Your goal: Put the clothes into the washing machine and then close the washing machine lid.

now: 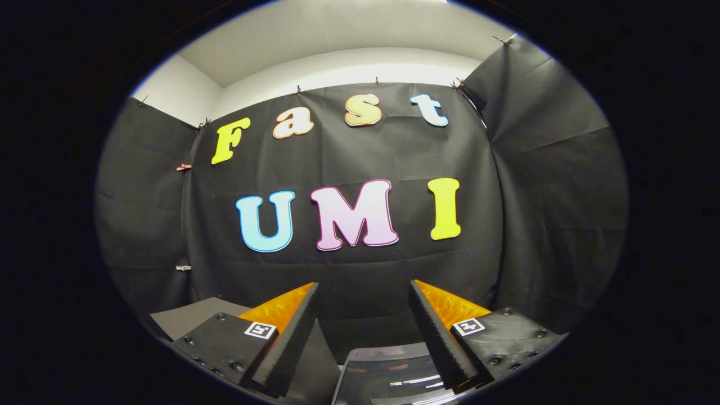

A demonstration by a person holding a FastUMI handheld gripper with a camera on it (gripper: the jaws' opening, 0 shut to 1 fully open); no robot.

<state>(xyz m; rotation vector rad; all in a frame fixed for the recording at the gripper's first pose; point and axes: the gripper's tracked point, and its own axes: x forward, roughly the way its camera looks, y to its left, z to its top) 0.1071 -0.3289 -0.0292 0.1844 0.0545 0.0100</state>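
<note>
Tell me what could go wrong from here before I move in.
The hand-held gripper is open and empty, aimed at the wall, so you may reach down blind. The glossy lid lies just below the fingers; lowering carelessly could knock it. No clothes are in sight yet to line up on.

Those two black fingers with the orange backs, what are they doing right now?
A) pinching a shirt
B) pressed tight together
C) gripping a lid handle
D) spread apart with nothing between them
D: the gripper stands open, a wide gap between its fingers, and only the black cloth wall shows through it.
</note>
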